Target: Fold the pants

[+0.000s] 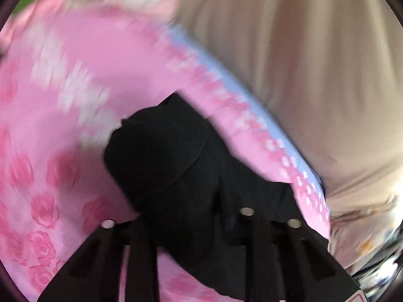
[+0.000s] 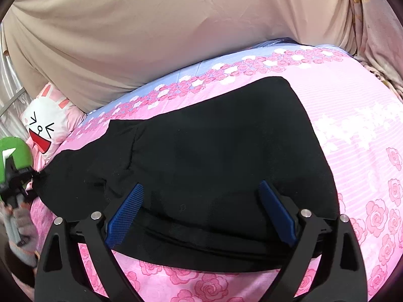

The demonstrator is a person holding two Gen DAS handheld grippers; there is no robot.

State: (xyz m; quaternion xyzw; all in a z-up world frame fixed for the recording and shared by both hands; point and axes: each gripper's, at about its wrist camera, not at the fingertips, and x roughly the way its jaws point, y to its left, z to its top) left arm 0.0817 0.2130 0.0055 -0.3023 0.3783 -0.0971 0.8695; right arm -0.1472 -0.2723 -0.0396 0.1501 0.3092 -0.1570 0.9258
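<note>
Black pants [image 2: 214,138] lie spread across a pink rose-print bedsheet [image 2: 365,151]. Their waistband is nearest the right wrist camera. My right gripper [image 2: 200,185] hovers over that waistband, its blue pads [image 2: 126,214] wide apart and nothing pinched between them. At the far left, my green-bodied left gripper [image 2: 30,176] meets the end of the pants. The left wrist view is blurred: bunched black pants cloth [image 1: 156,156] covers and hides the fingertips of the left gripper [image 1: 194,209], which looks shut on the fabric.
A beige drape [image 2: 151,30] hangs behind the bed. A white rabbit-face pillow [image 2: 47,123] lies at the left end of the bed. A gloved hand [image 2: 22,226] holds the left gripper's handle. A pale blue band [image 2: 196,75] edges the sheet's far side.
</note>
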